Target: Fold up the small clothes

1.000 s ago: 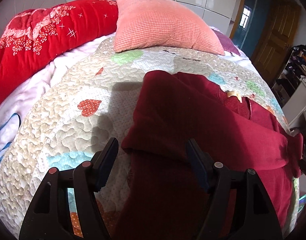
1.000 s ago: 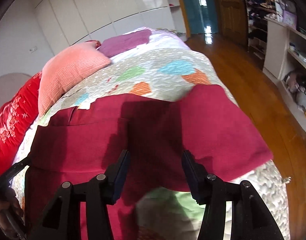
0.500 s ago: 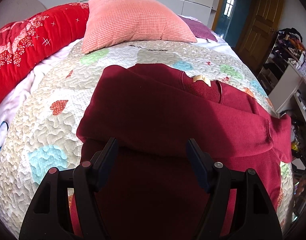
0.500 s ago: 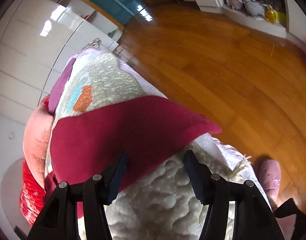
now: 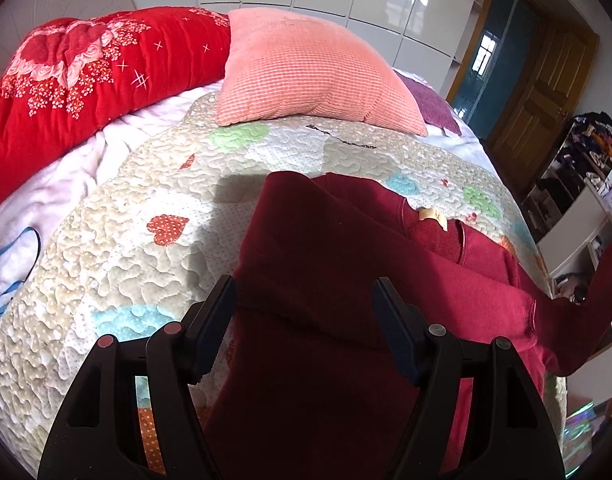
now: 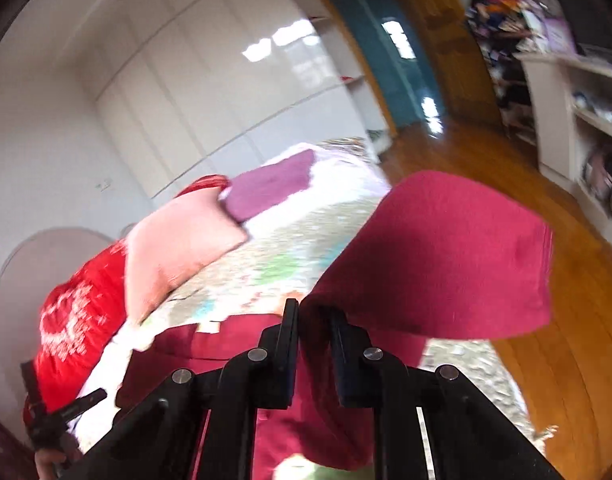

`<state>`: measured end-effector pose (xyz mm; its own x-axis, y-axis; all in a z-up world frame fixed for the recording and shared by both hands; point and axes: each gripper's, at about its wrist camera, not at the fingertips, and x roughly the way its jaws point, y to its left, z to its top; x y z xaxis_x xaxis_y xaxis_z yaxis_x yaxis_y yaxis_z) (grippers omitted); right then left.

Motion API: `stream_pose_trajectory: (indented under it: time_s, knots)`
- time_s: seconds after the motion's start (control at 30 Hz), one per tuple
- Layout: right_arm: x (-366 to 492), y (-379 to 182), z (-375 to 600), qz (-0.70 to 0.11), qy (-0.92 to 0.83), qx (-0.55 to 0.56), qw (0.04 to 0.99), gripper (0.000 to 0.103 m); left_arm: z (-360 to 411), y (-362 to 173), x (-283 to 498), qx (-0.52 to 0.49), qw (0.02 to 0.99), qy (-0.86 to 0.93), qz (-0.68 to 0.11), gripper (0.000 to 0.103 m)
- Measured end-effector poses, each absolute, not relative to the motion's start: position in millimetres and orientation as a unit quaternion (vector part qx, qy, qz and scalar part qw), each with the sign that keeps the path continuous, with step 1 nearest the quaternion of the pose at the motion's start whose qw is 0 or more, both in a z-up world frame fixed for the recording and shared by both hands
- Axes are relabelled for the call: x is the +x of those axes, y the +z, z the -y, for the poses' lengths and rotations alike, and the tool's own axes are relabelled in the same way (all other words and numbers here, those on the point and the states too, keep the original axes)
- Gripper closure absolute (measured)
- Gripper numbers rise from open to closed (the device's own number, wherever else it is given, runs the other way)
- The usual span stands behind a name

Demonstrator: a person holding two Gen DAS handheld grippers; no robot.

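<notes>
A dark red sweater [image 5: 346, 264] lies on the quilted bed, one sleeve folded across its body, a tan neck label showing. My left gripper [image 5: 303, 300] is open and empty, hovering just above the sweater's left side. My right gripper [image 6: 314, 316] is shut on the sweater's other sleeve [image 6: 446, 264] and holds it lifted above the bed. That raised sleeve also shows at the right edge of the left wrist view [image 5: 598, 300].
The quilt [image 5: 145, 200] has heart patches. A pink pillow [image 5: 306, 72], a red blanket [image 5: 77, 76] and a purple cushion [image 6: 269, 184] lie at the head of the bed. Wooden floor [image 6: 546, 300] and white shelves [image 6: 566, 96] are to the right.
My right gripper has closed on the sweater's sleeve and lifted it off the bed. My left gripper has shifted left over the sweater and stayed open.
</notes>
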<state>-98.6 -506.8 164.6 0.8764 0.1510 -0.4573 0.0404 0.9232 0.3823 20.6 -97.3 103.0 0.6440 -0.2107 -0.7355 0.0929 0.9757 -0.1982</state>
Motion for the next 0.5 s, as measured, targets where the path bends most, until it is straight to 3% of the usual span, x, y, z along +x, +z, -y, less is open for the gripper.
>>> stream_pose_trajectory:
  time_s: [0.17,0.23,0.27,0.3,0.5]
  knots:
    - [-44,129,369,-0.322,0.179,0.146,0.918,0.088,84,94,25,-0.091,0.898,-0.071,-0.424,0.032]
    - [-27,85,326,-0.402,0.211,0.132,0.881,0.076,80,89,27,-0.095,0.896,-0.069,-0.429,0.032]
    - [-19,64,313,-0.444,0.215,0.13,0.86,0.059,79,87,28,-0.095,0.894,-0.069,-0.433,0.032]
    - [-17,49,307,-0.469,0.219,0.138,0.845,0.058,78,85,29,-0.095,0.891,-0.072,-0.438,0.032]
    - [-49,58,344,-0.438,0.193,0.148,0.865,0.053,78,82,34,-0.096,0.892,-0.089,-0.433,0.032]
